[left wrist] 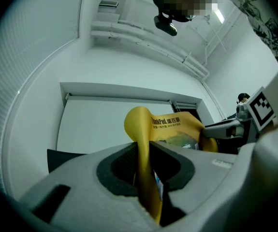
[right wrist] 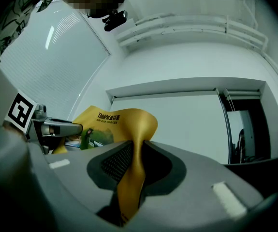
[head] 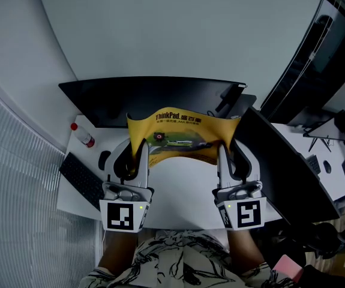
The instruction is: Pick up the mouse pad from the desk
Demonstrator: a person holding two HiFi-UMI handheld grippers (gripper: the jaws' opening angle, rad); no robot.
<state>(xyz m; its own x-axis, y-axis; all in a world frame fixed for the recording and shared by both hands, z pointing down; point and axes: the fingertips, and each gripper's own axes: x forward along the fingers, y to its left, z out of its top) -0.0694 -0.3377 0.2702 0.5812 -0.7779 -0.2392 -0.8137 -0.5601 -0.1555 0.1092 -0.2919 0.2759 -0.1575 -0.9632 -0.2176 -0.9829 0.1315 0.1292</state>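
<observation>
A yellow mouse pad (head: 181, 138) with dark print and a green picture hangs lifted above the white desk (head: 178, 188), sagging between my two grippers. My left gripper (head: 141, 147) is shut on its left edge, and the left gripper view shows the yellow sheet (left wrist: 146, 151) pinched between the dark pads. My right gripper (head: 223, 150) is shut on its right edge; the pad (right wrist: 131, 170) runs folded between those jaws too. Both grippers point slightly upward, side by side.
A dark monitor (head: 154, 98) stands behind the pad. On the left lie a black keyboard (head: 81, 179), a black mouse (head: 104, 159) and a bottle with a red cap (head: 83, 135). A second dark screen (head: 292, 173) slants at the right.
</observation>
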